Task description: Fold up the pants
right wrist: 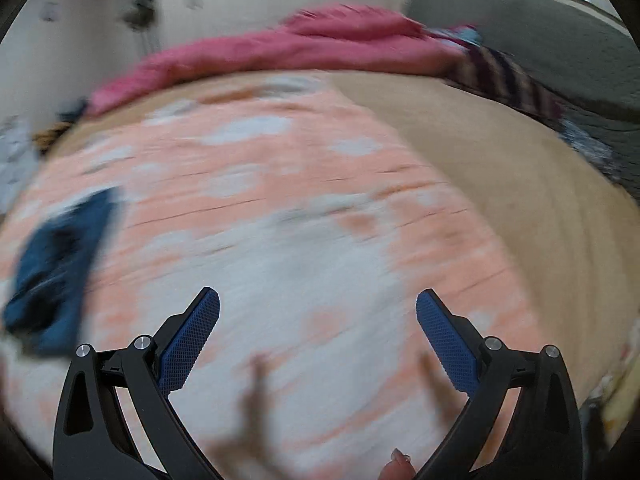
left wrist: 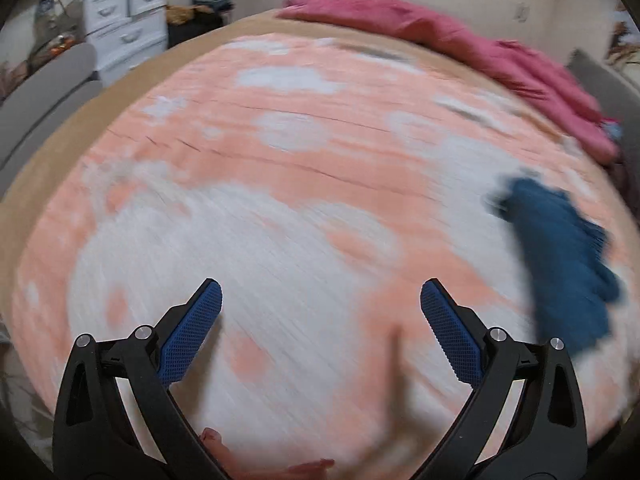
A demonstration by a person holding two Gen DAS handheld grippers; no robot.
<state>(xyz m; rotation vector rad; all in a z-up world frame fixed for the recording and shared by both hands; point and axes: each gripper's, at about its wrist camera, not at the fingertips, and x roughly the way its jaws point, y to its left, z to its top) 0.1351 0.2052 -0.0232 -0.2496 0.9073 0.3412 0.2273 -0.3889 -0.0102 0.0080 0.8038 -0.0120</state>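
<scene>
- Blue pants (left wrist: pixel 560 264) lie bunched on the peach spread (left wrist: pixel 280 160), right of my left tongs (left wrist: pixel 321 304); left of my right tongs (right wrist: pixel 318 312)
- both tongs gape, holding nothing

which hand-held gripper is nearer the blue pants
Hard to call; neither touches them. The pants lie off to the right of the open left hand-held gripper, and to the left of the open right hand-held gripper.
</scene>
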